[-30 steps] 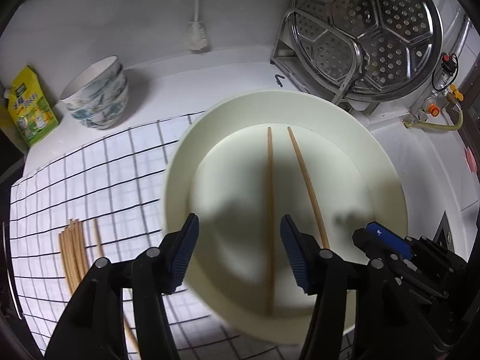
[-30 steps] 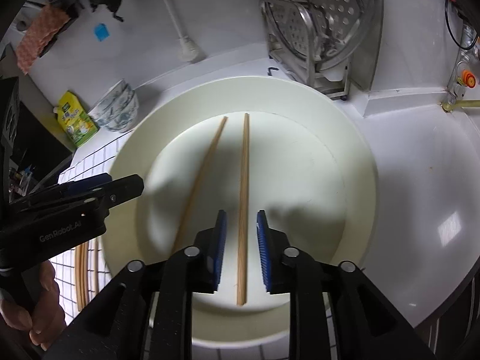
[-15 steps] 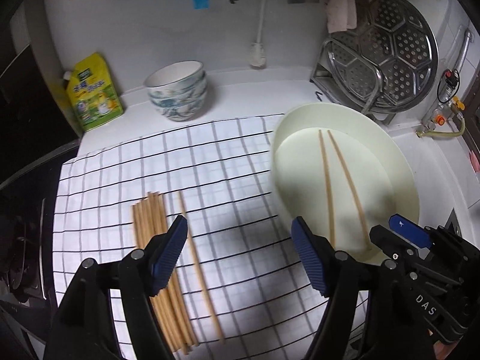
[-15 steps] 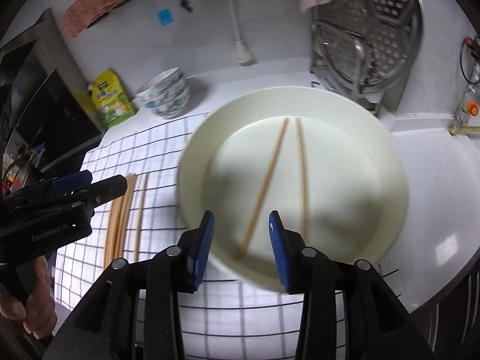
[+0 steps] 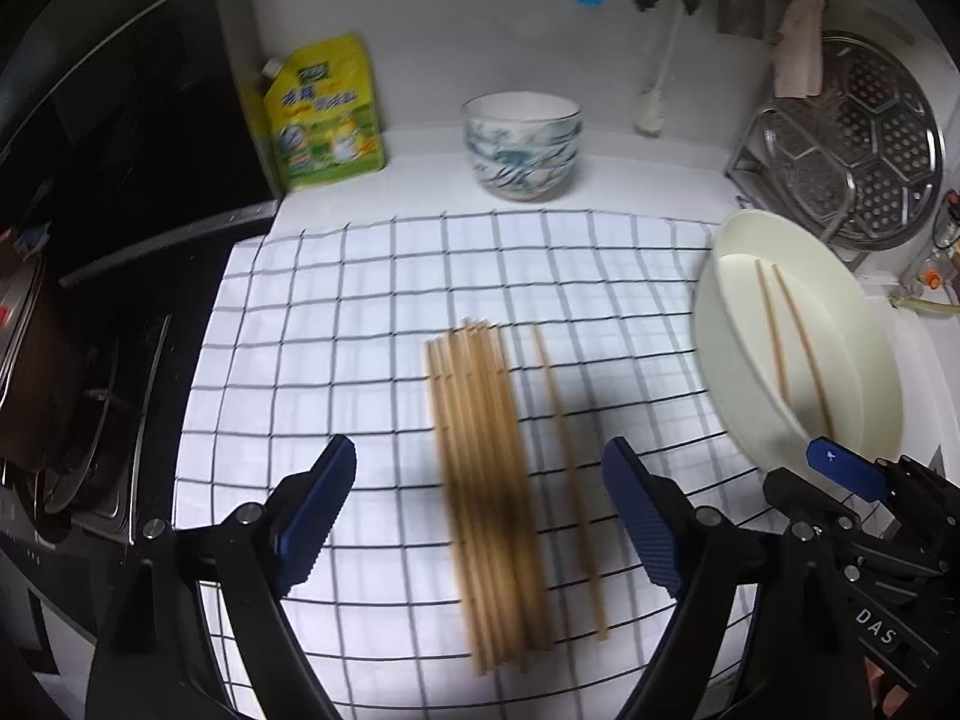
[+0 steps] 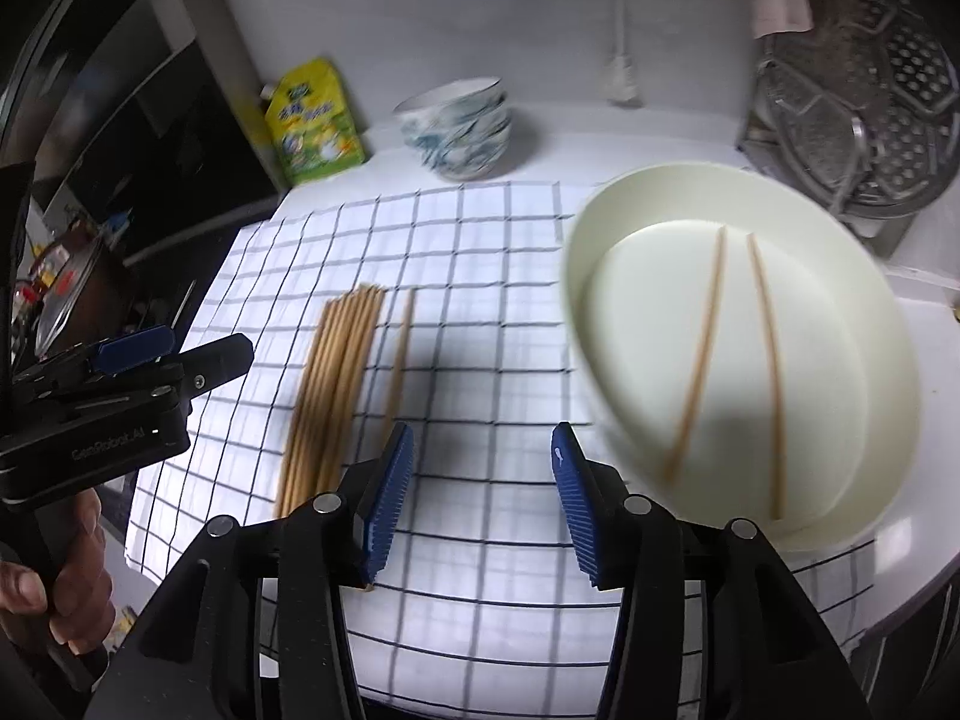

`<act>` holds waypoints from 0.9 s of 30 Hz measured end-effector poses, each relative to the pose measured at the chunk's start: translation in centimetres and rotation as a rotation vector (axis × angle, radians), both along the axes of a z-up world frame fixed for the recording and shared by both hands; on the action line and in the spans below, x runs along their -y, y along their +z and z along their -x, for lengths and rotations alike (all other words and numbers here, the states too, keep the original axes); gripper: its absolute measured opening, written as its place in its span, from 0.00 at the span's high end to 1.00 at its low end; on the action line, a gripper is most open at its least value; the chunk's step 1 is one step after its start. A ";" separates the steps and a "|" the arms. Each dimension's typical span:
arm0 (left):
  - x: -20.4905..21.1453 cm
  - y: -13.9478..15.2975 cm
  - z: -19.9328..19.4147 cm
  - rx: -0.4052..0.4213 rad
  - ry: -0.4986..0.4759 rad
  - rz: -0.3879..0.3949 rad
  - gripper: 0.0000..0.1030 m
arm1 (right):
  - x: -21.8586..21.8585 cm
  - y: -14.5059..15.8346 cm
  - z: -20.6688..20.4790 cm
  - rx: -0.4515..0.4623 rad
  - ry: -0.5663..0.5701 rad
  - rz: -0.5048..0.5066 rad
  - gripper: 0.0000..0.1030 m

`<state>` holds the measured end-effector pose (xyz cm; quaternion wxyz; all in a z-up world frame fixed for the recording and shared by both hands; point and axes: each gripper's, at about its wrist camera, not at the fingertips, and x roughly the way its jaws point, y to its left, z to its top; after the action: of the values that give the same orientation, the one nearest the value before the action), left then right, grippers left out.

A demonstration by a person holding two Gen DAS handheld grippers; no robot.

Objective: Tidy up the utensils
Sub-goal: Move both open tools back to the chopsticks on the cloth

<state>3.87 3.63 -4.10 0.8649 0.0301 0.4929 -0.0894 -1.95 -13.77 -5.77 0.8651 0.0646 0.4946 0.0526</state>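
Observation:
A bundle of several wooden chopsticks point(image 5: 480, 480) lies on the checked cloth point(image 5: 336, 324), with one single chopstick point(image 5: 564, 468) just to its right. Two more chopsticks point(image 5: 792, 336) lie in the cream plate point(image 5: 744, 234) at the right. My left gripper point(image 5: 480, 510) is open and empty, above the bundle. My right gripper point(image 6: 480, 492) is open and empty, over the cloth between the single chopstick point(image 6: 399, 354) and the plate point(image 6: 600, 210). The bundle also shows in the right wrist view point(image 6: 336, 384), as do the two chopsticks in the plate point(image 6: 738, 360).
A patterned bowl point(image 5: 521, 144) and a yellow detergent pouch point(image 5: 321, 114) stand at the back of the counter. A steel steamer rack point(image 5: 864, 138) stands at the back right. A dark stove with a pan point(image 5: 66, 360) borders the cloth on the left.
Both grippers have pulled back and swung left, from over the plate to over the cloth and the bundle. The right gripper has opened wide; the left has opened wider.

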 end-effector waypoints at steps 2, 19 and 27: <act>-1.2 -0.9 -0.1 -0.011 0.020 -0.014 0.20 | -1.2 -0.9 -0.3 -0.018 0.011 -0.003 0.55; -6.2 -8.3 -0.3 -0.097 0.062 -0.039 0.14 | -6.7 -8.4 -2.2 -0.117 0.028 0.057 0.53; -5.7 -9.6 -0.3 -0.113 0.049 -0.016 0.14 | -7.3 -9.6 -2.8 -0.114 0.022 0.146 0.53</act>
<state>4.21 9.34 -13.73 0.8374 0.0198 0.5422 -0.0657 0.82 -6.49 -15.37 0.8372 -0.0013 0.5464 0.0218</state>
